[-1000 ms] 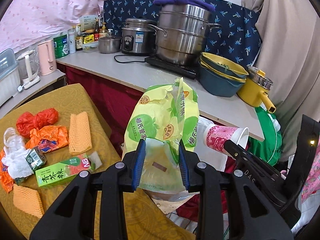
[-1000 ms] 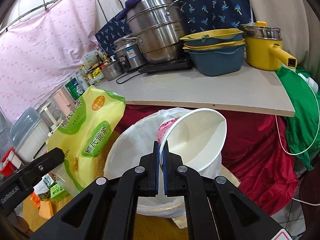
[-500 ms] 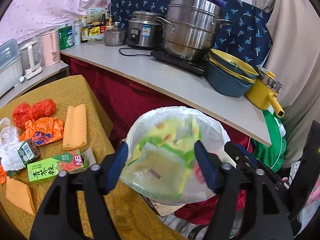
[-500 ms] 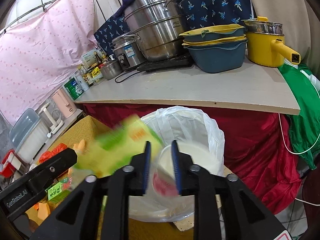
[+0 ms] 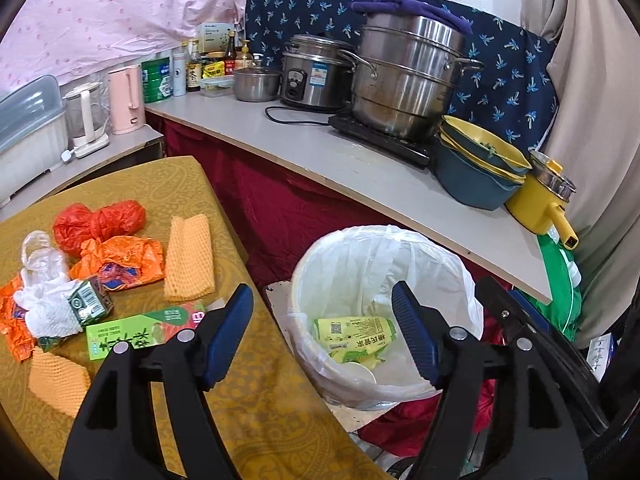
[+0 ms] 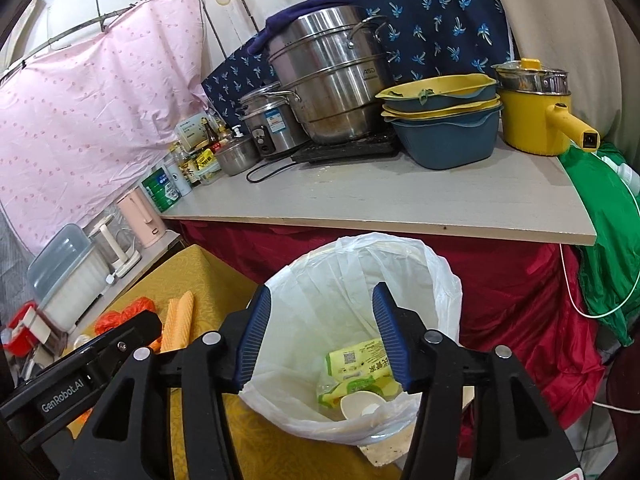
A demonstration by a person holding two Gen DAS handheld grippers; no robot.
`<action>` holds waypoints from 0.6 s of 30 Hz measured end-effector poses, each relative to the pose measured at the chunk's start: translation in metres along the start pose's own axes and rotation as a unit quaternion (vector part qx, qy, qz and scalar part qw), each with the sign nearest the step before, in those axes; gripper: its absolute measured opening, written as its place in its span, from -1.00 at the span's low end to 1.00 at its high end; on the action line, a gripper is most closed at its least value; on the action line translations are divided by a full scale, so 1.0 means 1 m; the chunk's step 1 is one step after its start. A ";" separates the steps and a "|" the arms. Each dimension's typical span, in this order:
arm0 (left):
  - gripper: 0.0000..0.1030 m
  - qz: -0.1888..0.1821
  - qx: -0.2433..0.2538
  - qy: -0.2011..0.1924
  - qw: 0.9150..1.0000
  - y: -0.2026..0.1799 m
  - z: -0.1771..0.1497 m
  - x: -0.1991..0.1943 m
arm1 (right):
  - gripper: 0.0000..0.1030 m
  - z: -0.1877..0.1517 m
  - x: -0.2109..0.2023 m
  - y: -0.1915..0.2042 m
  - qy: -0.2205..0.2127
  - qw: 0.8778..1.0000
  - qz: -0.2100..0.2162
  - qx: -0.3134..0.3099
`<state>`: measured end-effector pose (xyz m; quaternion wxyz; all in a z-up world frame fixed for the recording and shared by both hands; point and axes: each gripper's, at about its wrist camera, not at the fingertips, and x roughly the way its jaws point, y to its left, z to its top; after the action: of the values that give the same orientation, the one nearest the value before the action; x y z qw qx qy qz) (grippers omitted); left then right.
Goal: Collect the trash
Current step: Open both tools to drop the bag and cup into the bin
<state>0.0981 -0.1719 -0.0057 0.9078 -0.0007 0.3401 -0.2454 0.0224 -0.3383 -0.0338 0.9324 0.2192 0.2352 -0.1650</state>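
Note:
A bin lined with a white bag [image 5: 436, 268] [image 6: 400, 264] stands beside the yellow-clothed table [image 5: 260, 412]. Inside it lie a yellow-green snack bag [image 5: 356, 336] [image 6: 360, 360] and a paper cup [image 6: 360, 404]. My left gripper [image 5: 322, 340] is open and empty above the bin's near rim. My right gripper [image 6: 322, 336] is open and empty above the bin. On the table lie a green drink carton [image 5: 144, 330], orange foam nets [image 5: 188, 258], red and orange plastic bags [image 5: 100, 224], a small green box [image 5: 86, 302] and white foam netting [image 5: 48, 308].
A counter [image 5: 360, 168] [image 6: 400, 200] runs behind the bin with steel pots [image 5: 404, 80], stacked basins [image 5: 476, 164], a yellow pot [image 5: 540, 200], bottles and kettles [image 5: 126, 100]. A red cloth [image 6: 520, 280] hangs below it. A green bag [image 6: 608, 232] sits at the right.
Both grippers opened. The yellow-green snack bag and the paper cup dropped out of them into the bin, where they now lie at the bottom.

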 end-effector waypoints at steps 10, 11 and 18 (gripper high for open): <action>0.49 0.036 -0.033 -0.032 0.998 0.046 -0.004 -0.047 | 0.30 -0.011 -0.023 0.049 -0.008 0.999 0.023 -0.039; 0.50 0.041 -0.040 -0.033 0.998 0.053 -0.005 -0.053 | 0.31 -0.013 -0.025 0.055 -0.007 0.999 0.028 -0.043; 0.56 0.079 -0.080 -0.039 0.993 0.104 -0.018 -0.081 | 0.31 -0.028 -0.033 0.098 0.007 0.996 0.059 -0.072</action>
<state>0.0803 -0.0412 0.0129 0.9340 -0.0564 0.3220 -0.1445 0.0251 -0.2347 -0.0068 0.9523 0.1663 0.2393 -0.0906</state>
